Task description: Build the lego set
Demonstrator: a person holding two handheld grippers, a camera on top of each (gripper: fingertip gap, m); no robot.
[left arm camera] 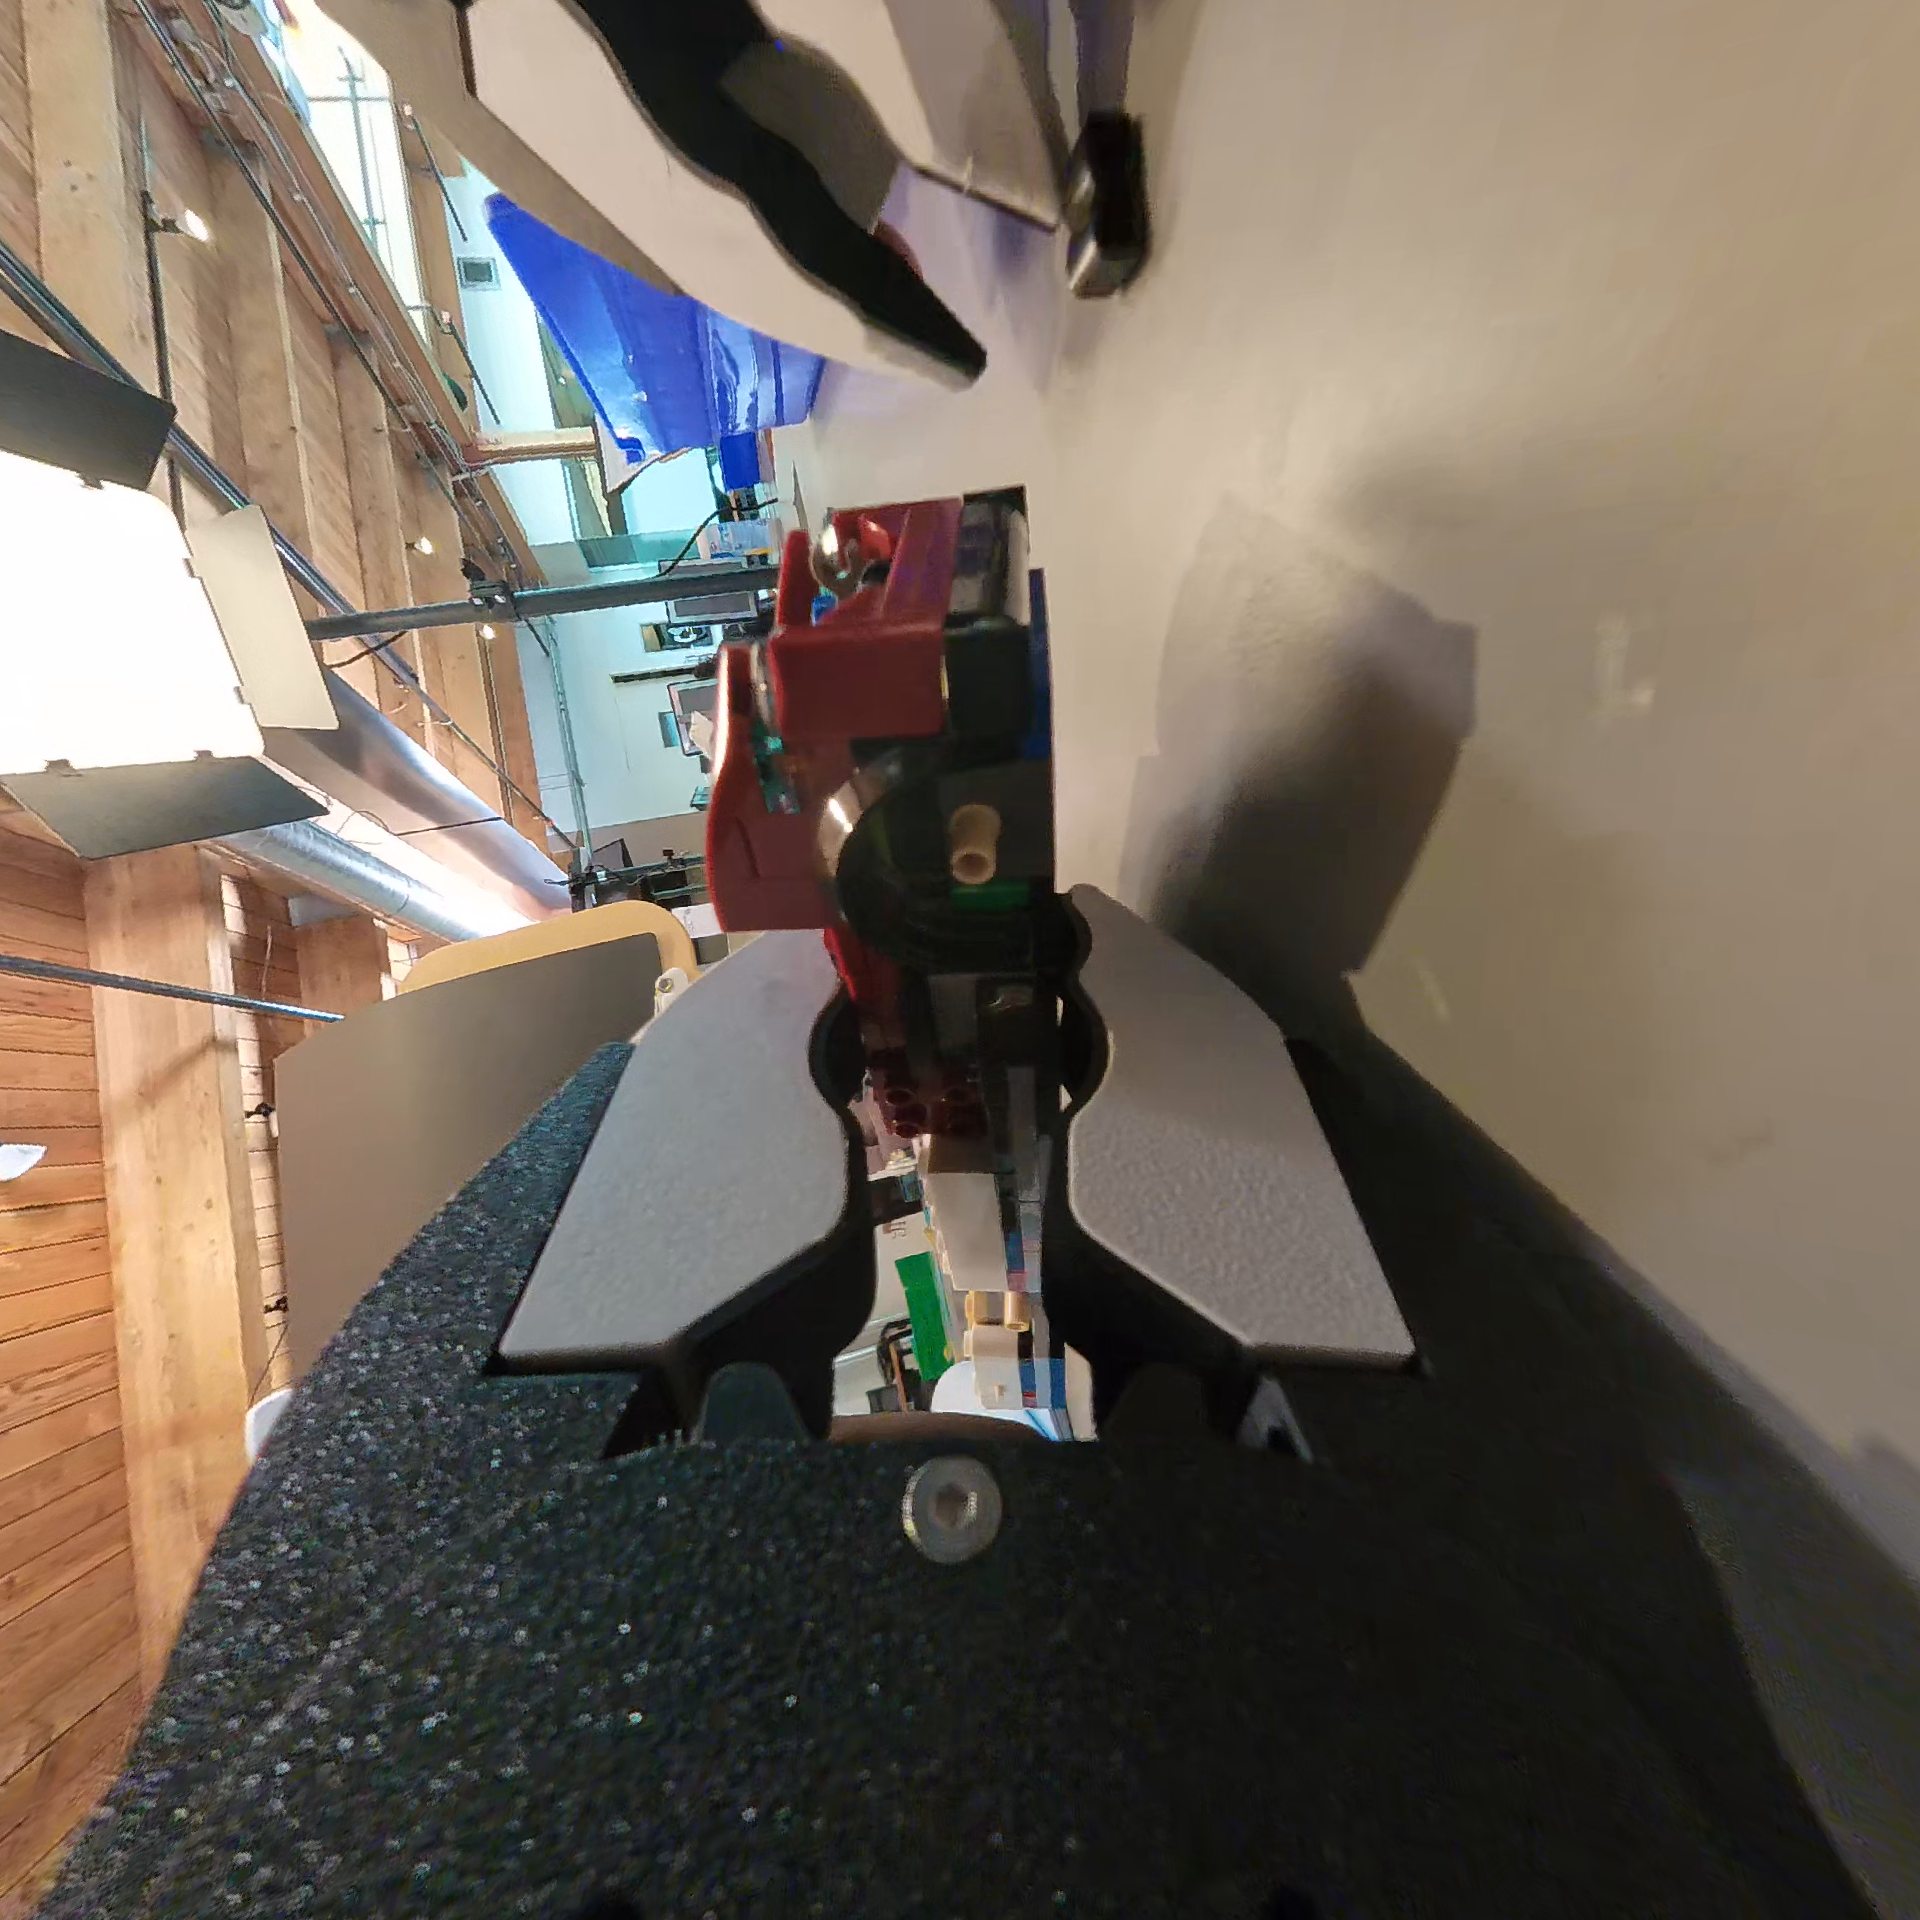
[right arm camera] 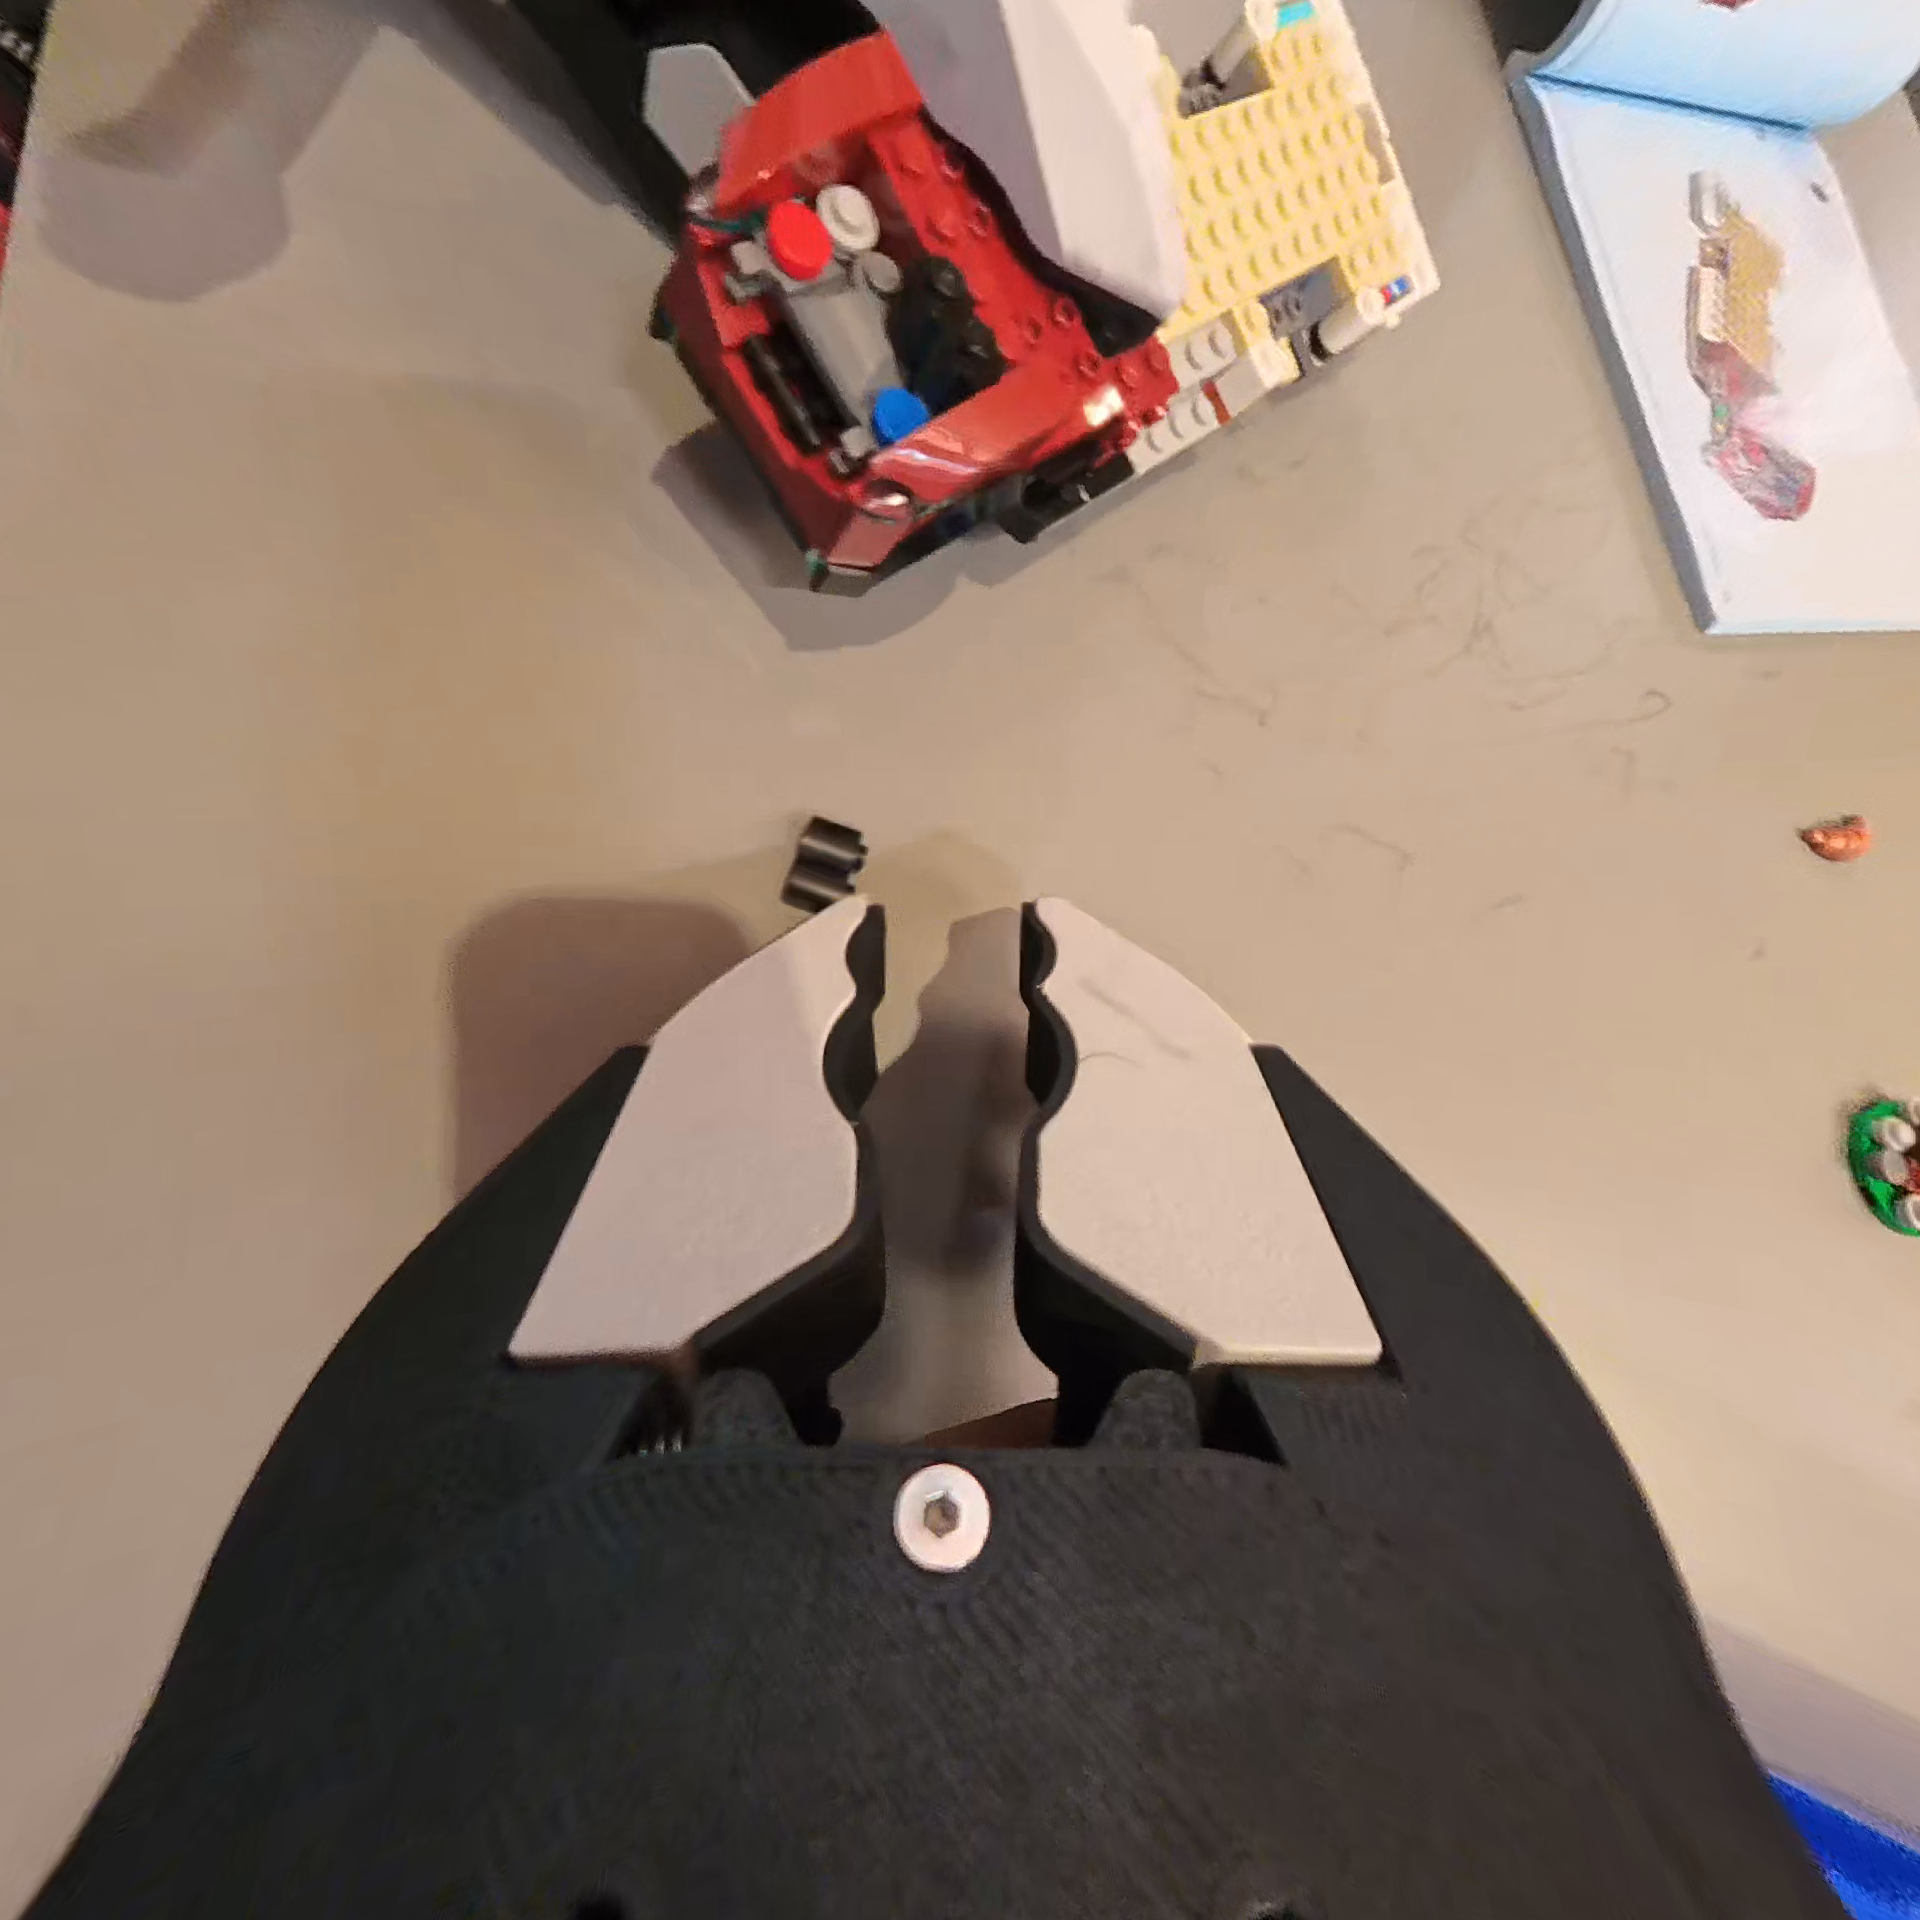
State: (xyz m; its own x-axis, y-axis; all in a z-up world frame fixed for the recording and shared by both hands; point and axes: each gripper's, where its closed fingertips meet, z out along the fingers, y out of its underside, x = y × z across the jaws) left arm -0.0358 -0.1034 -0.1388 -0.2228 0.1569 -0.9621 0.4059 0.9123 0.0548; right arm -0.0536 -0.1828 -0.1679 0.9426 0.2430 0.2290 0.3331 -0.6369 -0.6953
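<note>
My left gripper [left arm camera: 951, 997] clamps red-and-cream brick car model [right arm camera: 935, 343] at its middle, pads pressed on both sides; model on table [right arm camera: 416, 675], long axis along fingers, red end pointing away. My right gripper [right arm camera: 953, 914] hovers parted, bare, small black brick piece [right arm camera: 826, 860] just beside left fingertip [right arm camera: 842, 925]. Open booklet [right arm camera: 1714, 364] lies well right of model.

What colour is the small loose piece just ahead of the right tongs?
Black: the small loose piece, clearest in the right wrist view.

No readable text, labels, brands or nos. anywhere. Open booklet [right arm camera: 1756, 343] on the table [right arm camera: 1143, 727] shows only printed pics of a brick model; any print on it is too small and blurred to read.
</note>
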